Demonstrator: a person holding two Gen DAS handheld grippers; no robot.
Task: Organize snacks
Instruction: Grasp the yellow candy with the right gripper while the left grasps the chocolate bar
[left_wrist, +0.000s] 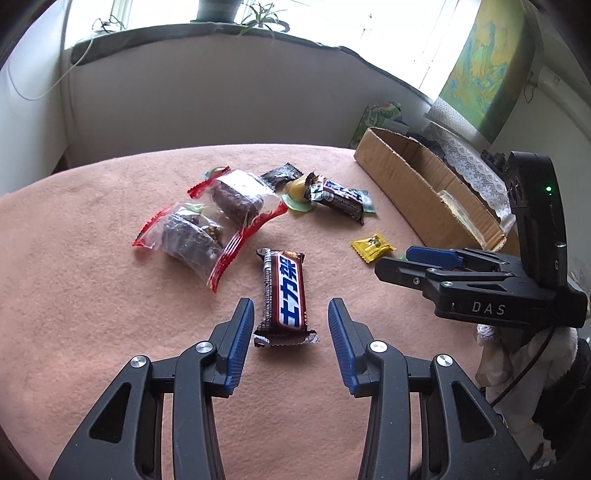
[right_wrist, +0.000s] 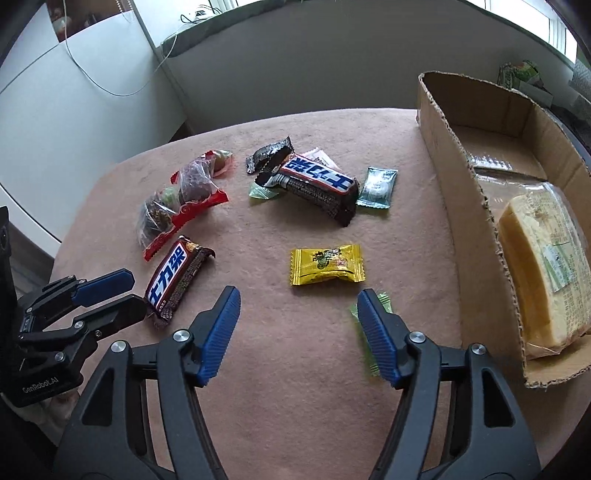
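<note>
Pink-clothed tabletop (left_wrist: 92, 295) is carrying loose snacks: the left tongs (left_wrist: 291, 321) are gaping wide and empty astride a bar (left_wrist: 283, 295), the right tongs (right_wrist: 295, 314), equally wide and empty, are facing a yellow candy (right_wrist: 327, 265), seemingly bound for the box (right_wrist: 461, 206) to their right.

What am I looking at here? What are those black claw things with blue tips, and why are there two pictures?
Those are two hand-held grippers; a person squeezes them, and no robot arm is involved. Each carries a camera looking along its fingers, hence two pictures. One shows the left gripper, open around the near brown Snickers bar with blue lettering, not yet gripping. The other shows the right gripper, open and empty, just short of the small yellow wrapped candy. On the pink cloth-covered table also lie a second Snickers bar and clear red-edged packets of dark cakes. The open cardboard box holds a pale wrapped cake.
</note>
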